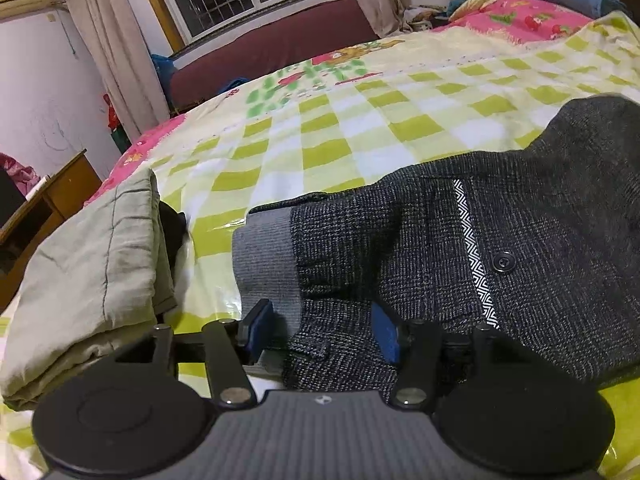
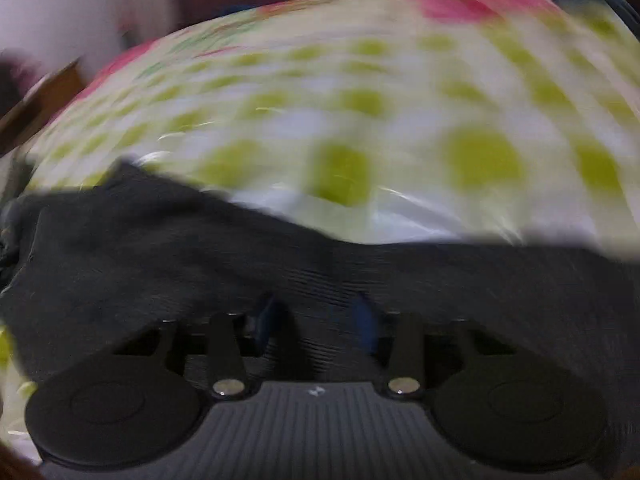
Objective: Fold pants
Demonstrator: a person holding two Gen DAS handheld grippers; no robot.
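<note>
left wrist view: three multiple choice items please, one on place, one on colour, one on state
1. Relative to the pants, the beige cloth lies:
A to their left
B to their right
C on top of them

2. The bed sheet has checks of:
A blue and red
B green and white
C black and grey

3. The beige cloth is:
A rolled into a ball
B hanging up
C folded

Key:
1 A, it sits at the picture's left with sheet showing between.
2 B, green and white squares.
3 C, its layers lie stacked.
</note>
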